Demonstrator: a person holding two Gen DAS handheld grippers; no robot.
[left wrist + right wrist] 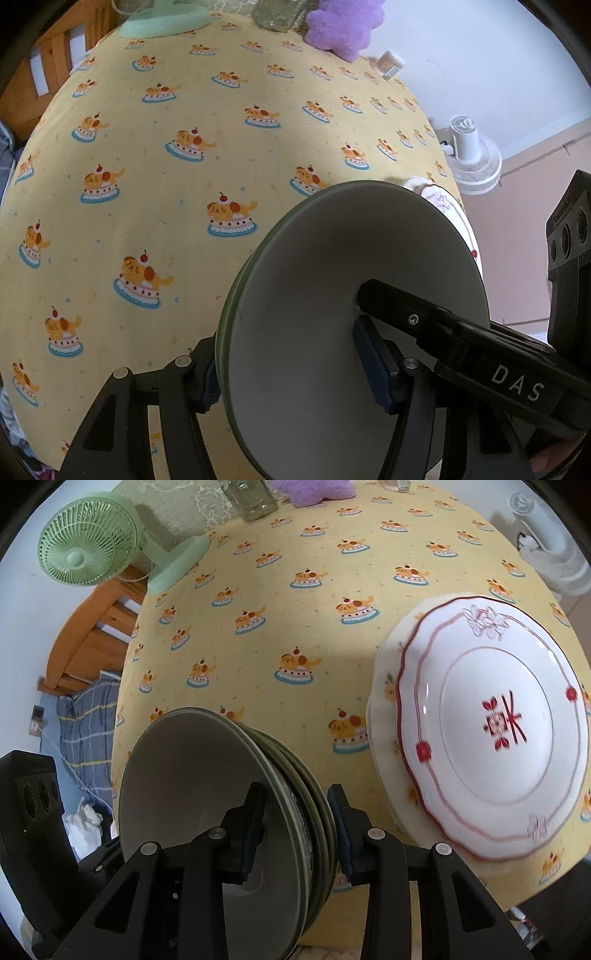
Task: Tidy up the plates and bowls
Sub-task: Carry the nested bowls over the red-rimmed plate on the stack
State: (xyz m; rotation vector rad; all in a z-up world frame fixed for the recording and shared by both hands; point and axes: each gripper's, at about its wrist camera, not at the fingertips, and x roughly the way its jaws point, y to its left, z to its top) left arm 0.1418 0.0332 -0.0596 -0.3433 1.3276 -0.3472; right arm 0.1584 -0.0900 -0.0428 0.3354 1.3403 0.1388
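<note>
A stack of green-rimmed bowls with grey-white insides is held tilted above the yellow tablecloth. My right gripper straddles the stack's rim, one finger inside the top bowl, one outside. My left gripper clamps the opposite rim of the same stack; the right gripper's finger shows inside the bowl there. A white plate with red trim lies on a cream plate at the right, also seen behind the bowl.
A green desk fan stands at the table's far left, a glass jar and a purple plush at the back. A white fan stands beyond the right edge. A wooden bed frame is left of the table.
</note>
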